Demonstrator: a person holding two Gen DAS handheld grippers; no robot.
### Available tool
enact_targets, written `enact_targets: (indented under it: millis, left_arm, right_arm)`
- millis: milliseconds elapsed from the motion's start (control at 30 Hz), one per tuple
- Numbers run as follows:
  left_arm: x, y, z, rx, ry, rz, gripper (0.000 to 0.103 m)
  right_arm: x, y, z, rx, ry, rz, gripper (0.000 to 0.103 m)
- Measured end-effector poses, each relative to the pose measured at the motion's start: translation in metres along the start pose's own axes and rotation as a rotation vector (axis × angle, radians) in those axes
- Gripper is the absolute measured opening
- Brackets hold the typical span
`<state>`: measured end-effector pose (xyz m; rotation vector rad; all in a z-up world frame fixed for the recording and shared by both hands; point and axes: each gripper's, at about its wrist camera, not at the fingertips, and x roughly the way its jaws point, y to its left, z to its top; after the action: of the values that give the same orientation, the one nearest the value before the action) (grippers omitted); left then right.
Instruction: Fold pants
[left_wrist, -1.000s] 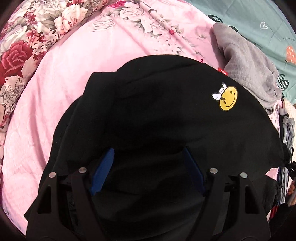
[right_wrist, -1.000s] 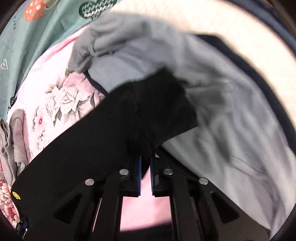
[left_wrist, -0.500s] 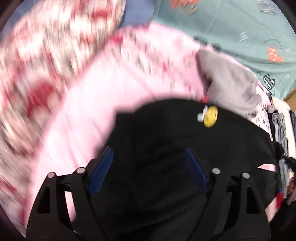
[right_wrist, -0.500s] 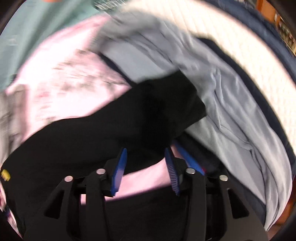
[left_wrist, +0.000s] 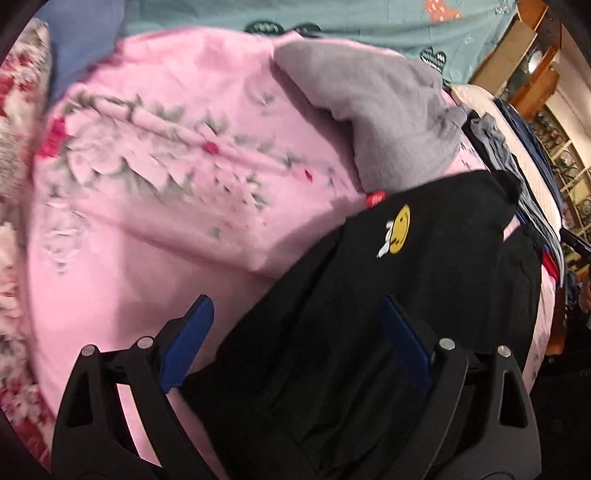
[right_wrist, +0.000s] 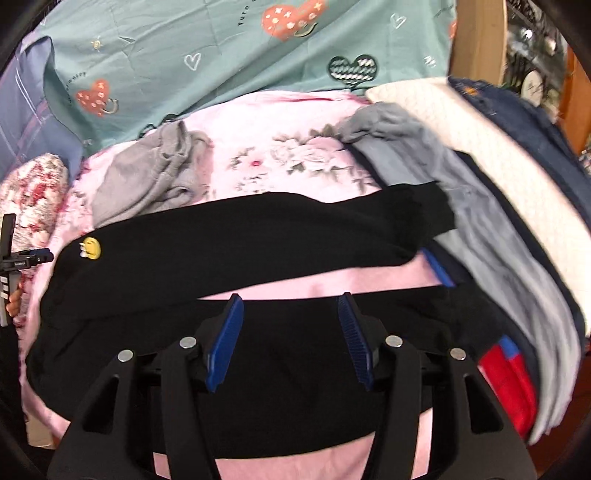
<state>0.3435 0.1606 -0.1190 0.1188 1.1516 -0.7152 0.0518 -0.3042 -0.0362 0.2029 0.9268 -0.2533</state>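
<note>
Nearest the right wrist camera, the right gripper (right_wrist: 290, 332) hangs over the black pants (right_wrist: 258, 236) with its blue pads (right_wrist: 223, 343) parted and nothing between them; the jaws opened within the last second but hold no cloth. The pants lie flat on the pink floral bedspread (right_wrist: 295, 162), bent into two long bands with a strip of pink showing between them, and a small yellow smiley patch (right_wrist: 91, 248) sits near their left end. In the left wrist view the left gripper (left_wrist: 297, 345) also stands wide apart, its jaws having just been opening further, one blue pad (left_wrist: 188, 343) over bare pink cover and the other over the black cloth, neither pressing on it. There the smiley patch (left_wrist: 400, 229) and a small red tag (left_wrist: 376, 199) mark the pants' (left_wrist: 369, 314) far edge. Beyond them lies a crumpled grey garment (left_wrist: 376, 114) on the bedspread (left_wrist: 147, 184). To the right in the right wrist view a pile of grey-blue clothes (right_wrist: 498, 229) is touching the pants' right end, and a teal sheet with hearts (right_wrist: 221, 48) fills the back
</note>
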Motion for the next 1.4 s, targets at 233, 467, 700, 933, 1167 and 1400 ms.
enact_targets:
  millis: [233, 467, 700, 933, 1167, 1400]
  left_arm:
    - [0.014, 0.011, -0.019, -0.061, -0.034, -0.118, 0.011]
    - [-0.030, 0.002, -0.034, -0.079, -0.163, -0.094, 0.011]
    - [-0.047, -0.004, -0.046, -0.063, -0.172, -0.069, 0.011]
    - [-0.037, 0.009, -0.034, -0.086, -0.157, 0.000, 0.015]
    - [0.009, 0.048, -0.009, -0.204, -0.059, 0.075, 0.016]
    - [-0.023, 0.032, -0.018, -0.179, -0.097, 0.106, 0.020]
  right_arm:
    - [0.035, 0.060, 0.026, -0.183, 0.015, 0.090, 0.055]
    - [0.095, 0.200, 0.081, -0.602, 0.064, 0.444, 0.057]
    - [0.142, 0.329, 0.093, -0.978, 0.153, 0.556, 0.057]
    - [0.167, 0.346, 0.074, -1.094, 0.199, 0.525, 0.002]
    - [0.191, 0.376, 0.083, -1.055, 0.144, 0.398, 0.002]
    - [0.205, 0.377, 0.089, -1.001, 0.178, 0.370, 0.002]
